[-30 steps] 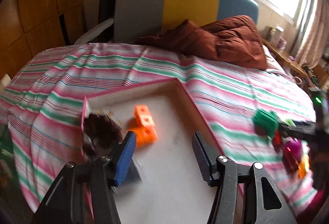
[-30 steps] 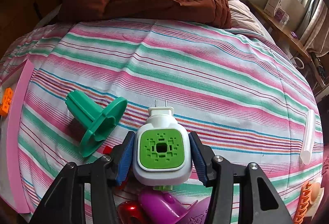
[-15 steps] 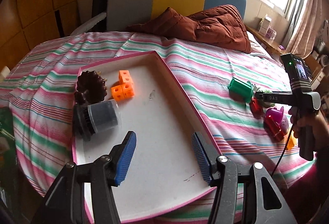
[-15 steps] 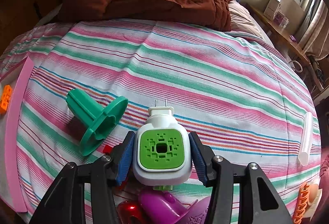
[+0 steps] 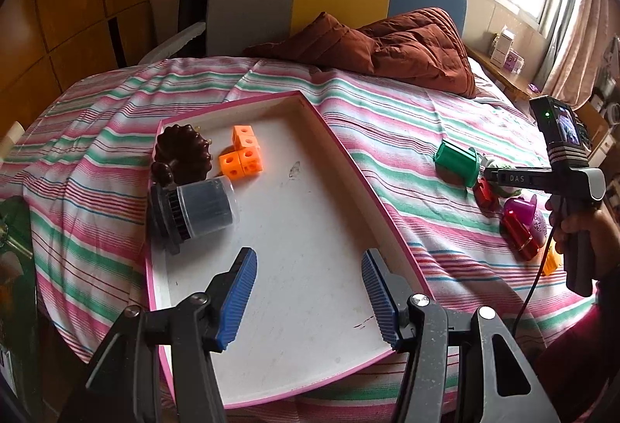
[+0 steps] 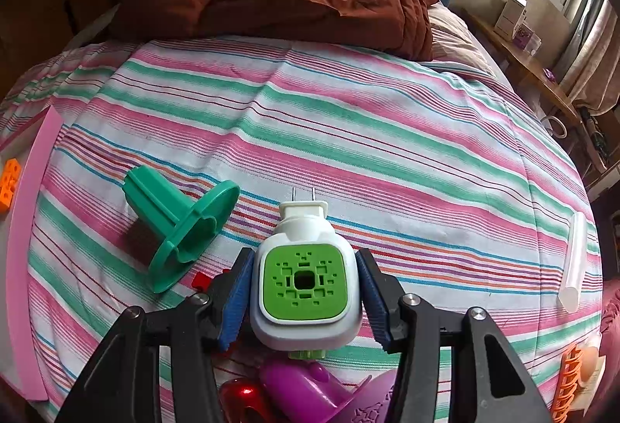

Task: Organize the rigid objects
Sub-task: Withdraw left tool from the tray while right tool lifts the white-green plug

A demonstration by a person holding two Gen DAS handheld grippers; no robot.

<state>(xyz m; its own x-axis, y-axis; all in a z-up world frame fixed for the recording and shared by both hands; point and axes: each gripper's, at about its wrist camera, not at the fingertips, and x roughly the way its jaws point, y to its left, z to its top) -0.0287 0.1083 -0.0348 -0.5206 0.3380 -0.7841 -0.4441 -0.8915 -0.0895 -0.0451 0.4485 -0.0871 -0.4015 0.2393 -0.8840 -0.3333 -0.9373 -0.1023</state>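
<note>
On the striped bed, the right gripper (image 6: 304, 301) clamps a white-and-green plug-in device (image 6: 305, 283) by its smooth flanks; light, hard, likely slippery. The left gripper (image 5: 310, 301) hangs open above the pink-rimmed tray (image 5: 341, 159).

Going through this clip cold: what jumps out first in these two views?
In the right wrist view, the white plug-in device with a green face sits squarely between the right gripper pads, above the striped bedsheet. In the left wrist view, the left gripper hangs open over the pink-rimmed tray, where orange blocks and a dark jar lie at its far left.
</note>
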